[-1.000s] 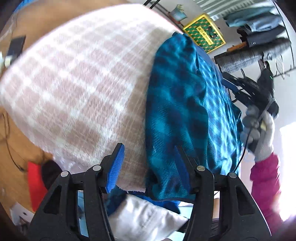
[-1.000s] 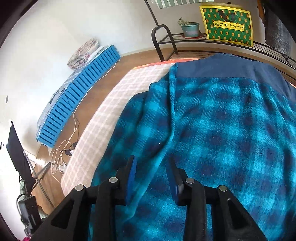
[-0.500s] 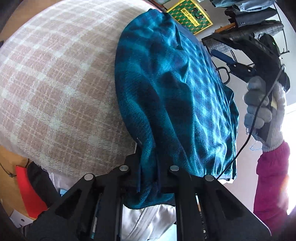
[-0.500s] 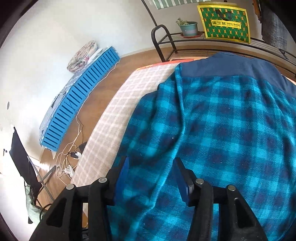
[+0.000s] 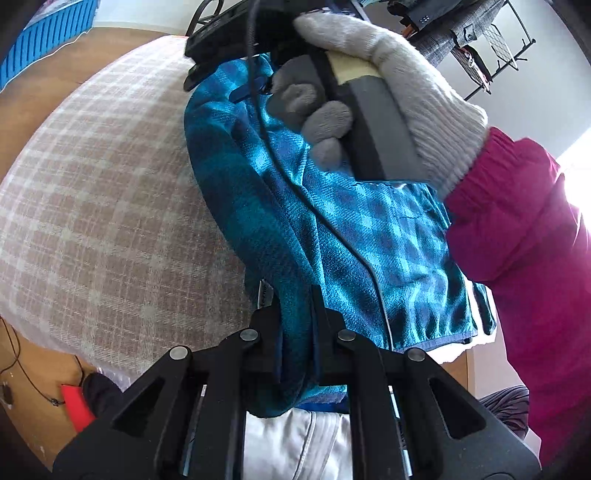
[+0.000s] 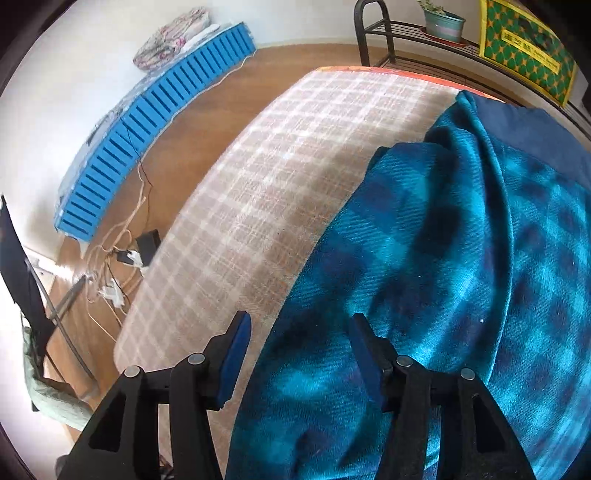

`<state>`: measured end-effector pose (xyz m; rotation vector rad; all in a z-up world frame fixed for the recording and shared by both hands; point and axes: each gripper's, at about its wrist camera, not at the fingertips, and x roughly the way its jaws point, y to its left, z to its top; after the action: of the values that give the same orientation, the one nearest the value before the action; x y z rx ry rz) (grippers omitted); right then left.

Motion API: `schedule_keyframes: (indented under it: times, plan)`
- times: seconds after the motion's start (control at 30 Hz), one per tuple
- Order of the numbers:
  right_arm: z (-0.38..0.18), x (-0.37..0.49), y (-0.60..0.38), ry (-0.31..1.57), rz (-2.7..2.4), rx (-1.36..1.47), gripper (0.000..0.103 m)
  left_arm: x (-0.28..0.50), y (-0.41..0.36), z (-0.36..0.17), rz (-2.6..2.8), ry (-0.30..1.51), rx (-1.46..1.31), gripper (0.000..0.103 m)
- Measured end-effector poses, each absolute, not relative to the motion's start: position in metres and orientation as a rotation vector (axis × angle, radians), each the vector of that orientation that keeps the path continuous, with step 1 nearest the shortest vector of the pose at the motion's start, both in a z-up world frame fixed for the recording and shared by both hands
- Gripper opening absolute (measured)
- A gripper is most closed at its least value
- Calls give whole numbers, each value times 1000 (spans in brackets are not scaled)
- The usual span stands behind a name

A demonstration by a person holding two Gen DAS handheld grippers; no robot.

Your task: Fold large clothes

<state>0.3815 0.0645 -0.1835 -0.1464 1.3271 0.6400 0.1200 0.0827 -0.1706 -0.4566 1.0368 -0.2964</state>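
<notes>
Mid-fold: my left gripper [image 5: 295, 314] clamps the teal plaid garment [image 5: 332, 229] at its edge.
My right gripper [image 6: 299, 343], jaws just widened and empty, probably needs to pinch the far edge next.

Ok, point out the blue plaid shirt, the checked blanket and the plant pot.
blue plaid shirt [image 6: 461, 258], right wrist view, on its flat upper cloth.
checked blanket [image 6: 295, 166], right wrist view, on its bare middle.
plant pot [image 6: 443, 25], right wrist view, on its side wall.

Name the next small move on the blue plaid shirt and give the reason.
Probably lower the right gripper and close it on the blue plaid shirt: its jaws have just been opening and stand apart over the shirt's edge on the checked blanket, pinching nothing, while the left gripper already clamps a fold.
</notes>
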Motion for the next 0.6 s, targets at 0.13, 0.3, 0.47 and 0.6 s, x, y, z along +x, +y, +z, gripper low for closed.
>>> schedule_keyframes:
  times: [0.13,0.3,0.47,0.6]
  plan:
    - [-203,374,86,1333,579,-339,60,120,78,-168,-301,1032,-430,9]
    - [-212,369,80,1280,557,-425,23,121,70,-169,-286,1036,-425,8]
    - [-204,374,48,1271,584,-283,8,115,54,-160,-288,1012,-371,8]
    - [-189,376,8,1224,631,-69,7,113,34,-150,-311,986,-314,8]
